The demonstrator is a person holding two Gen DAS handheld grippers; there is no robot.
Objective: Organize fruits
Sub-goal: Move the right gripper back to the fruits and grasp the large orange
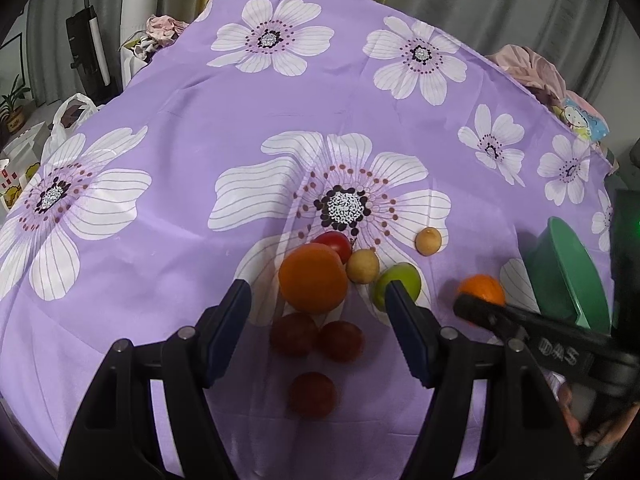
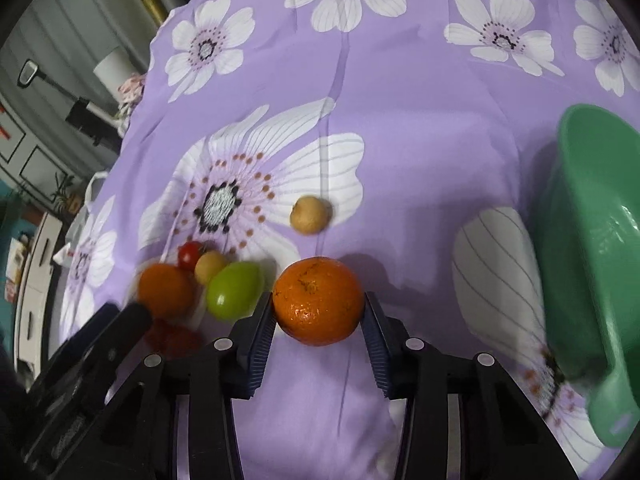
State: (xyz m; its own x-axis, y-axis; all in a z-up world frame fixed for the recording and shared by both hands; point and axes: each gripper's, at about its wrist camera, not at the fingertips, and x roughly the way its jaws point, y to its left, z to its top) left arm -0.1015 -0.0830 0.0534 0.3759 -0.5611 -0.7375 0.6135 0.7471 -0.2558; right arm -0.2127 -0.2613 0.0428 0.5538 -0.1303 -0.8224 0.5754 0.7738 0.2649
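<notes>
Grippers are both over a purple cloth with big white flowers. The right gripper has its two ribbed dark blue pads on both sides of a round orange mandarin with bumpy skin. The pads touch the fruit on its left and right side, so the mandarin is grasped, and it sits on the cloth. A green plastic bowl is to the right of it, tilted, near but not touching.

The left gripper is wide apart and holds nothing. Between its fingers the left wrist view shows a bigger smooth orange fruit, a red tomato, a small yellow-brown round fruit and three dark red round fruits, all close together. A green apple is partly behind the right finger. One more small yellow-brown fruit lies alone, apart from the group.
</notes>
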